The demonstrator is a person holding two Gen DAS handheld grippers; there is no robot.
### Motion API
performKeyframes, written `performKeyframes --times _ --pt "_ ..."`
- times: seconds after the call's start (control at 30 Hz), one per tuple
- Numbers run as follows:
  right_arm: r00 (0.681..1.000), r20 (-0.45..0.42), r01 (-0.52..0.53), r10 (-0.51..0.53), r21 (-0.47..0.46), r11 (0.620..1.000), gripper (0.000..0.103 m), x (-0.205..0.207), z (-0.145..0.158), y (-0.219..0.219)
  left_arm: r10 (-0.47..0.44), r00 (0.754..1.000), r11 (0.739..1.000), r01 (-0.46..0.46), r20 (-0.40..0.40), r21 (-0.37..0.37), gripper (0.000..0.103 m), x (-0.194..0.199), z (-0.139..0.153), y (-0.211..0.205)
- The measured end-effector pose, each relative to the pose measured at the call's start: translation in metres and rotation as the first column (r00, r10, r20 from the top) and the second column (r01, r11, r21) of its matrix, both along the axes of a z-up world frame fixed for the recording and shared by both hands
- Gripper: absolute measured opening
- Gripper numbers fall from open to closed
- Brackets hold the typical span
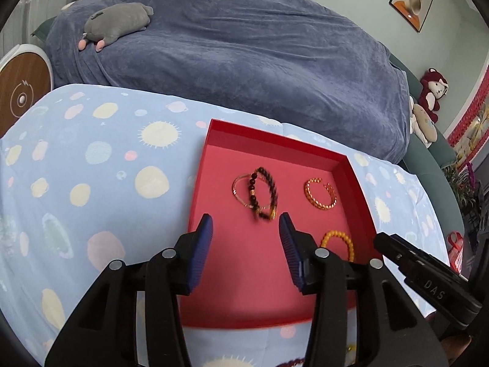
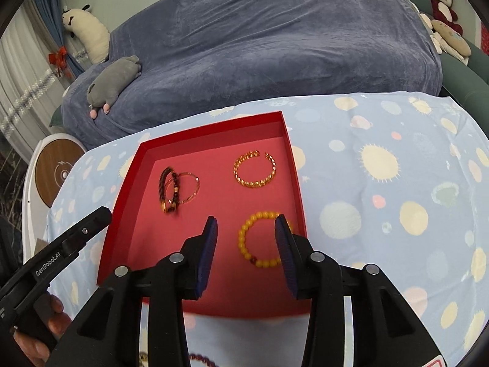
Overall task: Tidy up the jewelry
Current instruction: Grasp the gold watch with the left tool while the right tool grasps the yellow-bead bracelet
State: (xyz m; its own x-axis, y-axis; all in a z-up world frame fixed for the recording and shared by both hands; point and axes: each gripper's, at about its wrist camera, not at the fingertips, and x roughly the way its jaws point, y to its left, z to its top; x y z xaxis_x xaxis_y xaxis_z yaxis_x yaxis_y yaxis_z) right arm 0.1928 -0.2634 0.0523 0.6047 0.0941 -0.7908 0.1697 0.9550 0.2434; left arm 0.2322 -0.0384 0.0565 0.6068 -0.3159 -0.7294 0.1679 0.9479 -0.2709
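I am partway through sorting bracelets into the red box (image 1: 276, 140) on the spotted cloth (image 1: 91, 168). My left gripper (image 1: 246, 229) hangs with its jaws apart and nothing between them, just above the near end of the dark beaded bracelet (image 1: 264, 192), which lies blurred on the box floor, overlapping a thin gold bangle (image 1: 240, 189) at the far left. My right gripper (image 2: 246, 232) is likewise spread wide and holds nothing; the yellow beaded bracelet (image 2: 259, 238) lies flat between and beyond its tips, at the near right of the box. The gold chain cuff (image 2: 255, 169) sits far right, well apart from the others. Four pieces are in. At the near edge, outside the box, I glimpse more beads (image 2: 200, 359) on the cloth, so I judge the next move is to draw a gripper back, lower it over one of those, and close gently on the strand.
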Motion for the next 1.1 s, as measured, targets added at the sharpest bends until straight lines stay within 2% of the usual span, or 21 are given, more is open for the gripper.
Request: performKeyframes --times 0.3,0.47,0.67,0.9,1.1 --pt "1.0 -0.008 0.025 -0.024 0.041 0.999 0.039 -0.067 0.007 0.0 0.004 1.0 1.0 -0.005 -0.024 -0.012 0.056 -0.059 0.001 0.017" --pt "0.999 -0.03 0.024 -0.023 0.04 0.999 0.039 -0.102 0.004 0.005 -0.004 0.999 1.0 0.004 -0.048 0.001 0.057 -0.093 -0.005 0.022" --pt "0.996 -0.082 0.038 -0.034 0.037 0.999 0.039 -0.143 -0.014 0.01 0.006 0.996 1.0 -0.004 -0.093 0.026 0.057 -0.127 -0.023 0.031" --pt "0.991 -0.127 0.048 -0.045 0.021 0.999 0.039 -0.167 -0.033 0.011 0.028 0.993 0.997 -0.019 -0.115 0.074 0.057 -0.155 -0.041 0.04" --pt "0.99 -0.135 0.049 -0.05 -0.008 0.999 0.039 -0.161 -0.043 0.013 0.036 0.991 0.995 -0.024 -0.125 0.1 0.057 -0.164 -0.053 0.044"
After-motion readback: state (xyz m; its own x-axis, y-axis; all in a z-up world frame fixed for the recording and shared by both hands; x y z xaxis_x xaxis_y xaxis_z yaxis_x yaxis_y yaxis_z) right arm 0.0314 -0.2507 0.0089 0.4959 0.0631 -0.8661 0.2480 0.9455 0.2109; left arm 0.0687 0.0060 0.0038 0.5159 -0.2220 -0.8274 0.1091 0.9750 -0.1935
